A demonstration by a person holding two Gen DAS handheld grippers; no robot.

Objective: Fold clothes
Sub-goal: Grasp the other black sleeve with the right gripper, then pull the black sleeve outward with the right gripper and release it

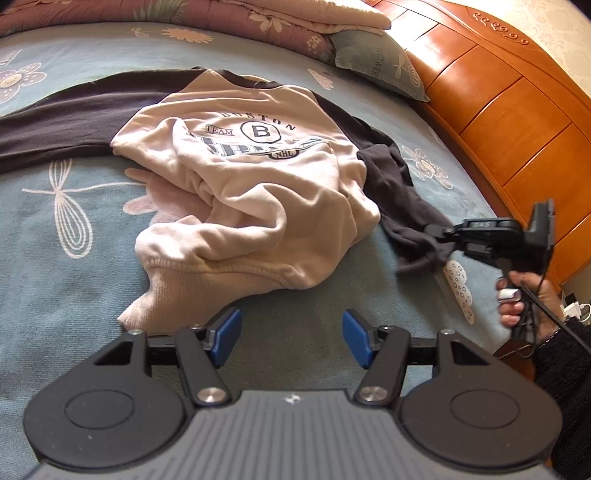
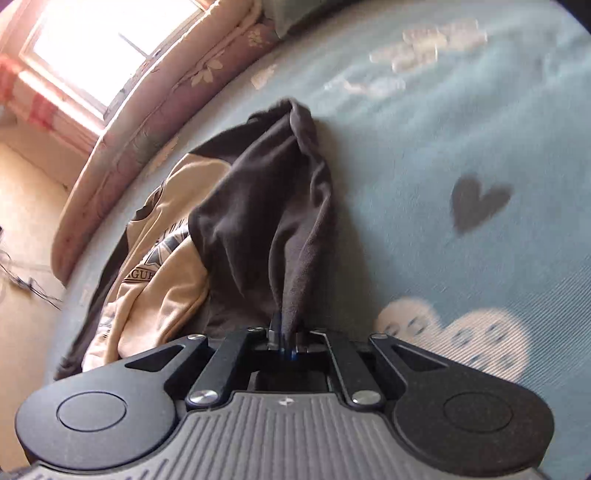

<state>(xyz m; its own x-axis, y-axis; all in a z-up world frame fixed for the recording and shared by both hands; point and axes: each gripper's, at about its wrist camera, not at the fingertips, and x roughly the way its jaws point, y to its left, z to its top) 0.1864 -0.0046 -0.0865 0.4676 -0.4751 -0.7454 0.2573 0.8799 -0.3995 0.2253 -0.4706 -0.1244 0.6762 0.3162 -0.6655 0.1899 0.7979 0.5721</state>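
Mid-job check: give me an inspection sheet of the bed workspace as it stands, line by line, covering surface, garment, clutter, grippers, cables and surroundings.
Surface: blue flower-print bedspread, soft, with slight wrinkles.
Job's things: one sweatshirt, cream body with dark sleeves, print side up, hem bunched and crumpled; one dark sleeve lies stretched out, the other dark sleeve is pulled taut.
Clutter: pillow and folded quilt at the far edge of the bed.
Grippers: left gripper open, fingers apart above the bedspread near the hem; right gripper shut on the sleeve end.
Cables: black cable hanging by the person's hand.
Surroundings: wooden headboard; bright window.
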